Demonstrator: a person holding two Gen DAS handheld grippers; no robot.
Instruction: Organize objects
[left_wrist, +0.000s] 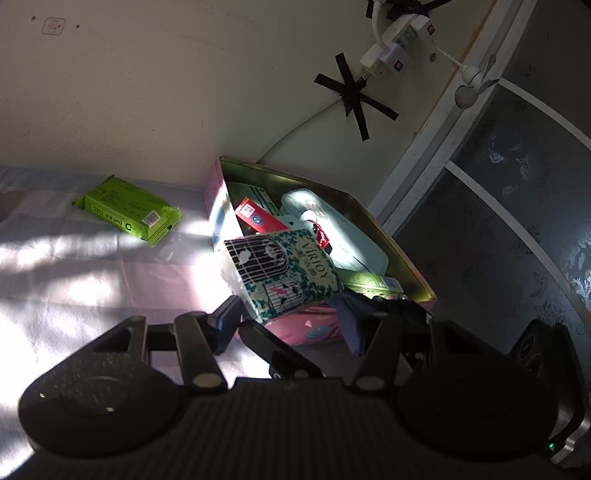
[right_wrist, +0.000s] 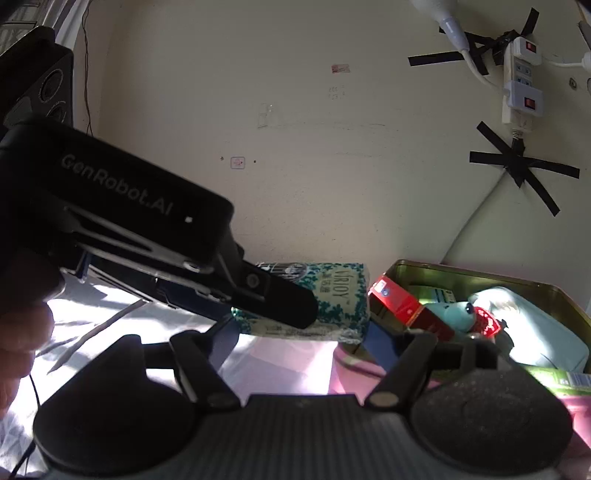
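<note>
Green-and-white patterned tissue pack (left_wrist: 282, 271), soft and light, sits clamped by its sides in the left gripper (left_wrist: 291, 326) above the tin box (left_wrist: 402, 258); right gripper (right_wrist: 306, 343) half-open, empty.

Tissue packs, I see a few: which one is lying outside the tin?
The bright green pack, lying flat on the cloth left of the tin. The birdcage-patterned pack is clamped in the left gripper's jaws at the tin's edge.

tin (left_wrist: 391, 240): glossy metal; tissue pack (left_wrist: 284, 271): shiny plastic; bedsheet (left_wrist: 74, 280): matt cloth
</note>
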